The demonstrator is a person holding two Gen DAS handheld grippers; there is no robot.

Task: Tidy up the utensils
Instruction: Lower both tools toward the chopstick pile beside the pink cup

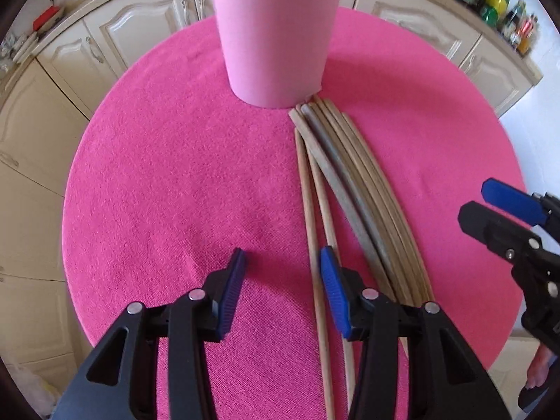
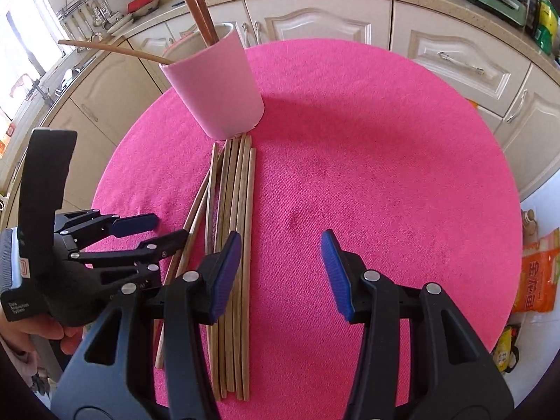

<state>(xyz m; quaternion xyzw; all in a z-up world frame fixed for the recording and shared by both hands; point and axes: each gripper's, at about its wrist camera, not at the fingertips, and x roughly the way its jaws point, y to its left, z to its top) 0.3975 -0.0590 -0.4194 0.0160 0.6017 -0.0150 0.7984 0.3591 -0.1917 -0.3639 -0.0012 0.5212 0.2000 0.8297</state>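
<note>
Desk: round desk under pink cloth (image 2: 385,175), kitchen cabinets behind.
Done: I count three wooden chopsticks (image 2: 196,3) standing in the pale pink cup (image 2: 217,87).
Left: a bundle of wooden chopsticks (image 2: 238,245) lying flat.
Left hand-held gripper (image 1: 281,280): jaws apart, empty.
Right hand-held gripper (image 2: 281,269): jaws apart, empty.

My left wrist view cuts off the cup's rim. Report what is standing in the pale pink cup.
Observer: Three wooden chopsticks stand in the pale pink cup: two dark ones steep, one lighter leaning far left.
Operator: Now report the right gripper's fingers.
Observer: The right gripper is open and empty; its left finger overlaps the loose wooden chopsticks on the pink cloth.
Operator: Give me their near ends.
Observer: They end roughly level, still on the cloth.
</note>
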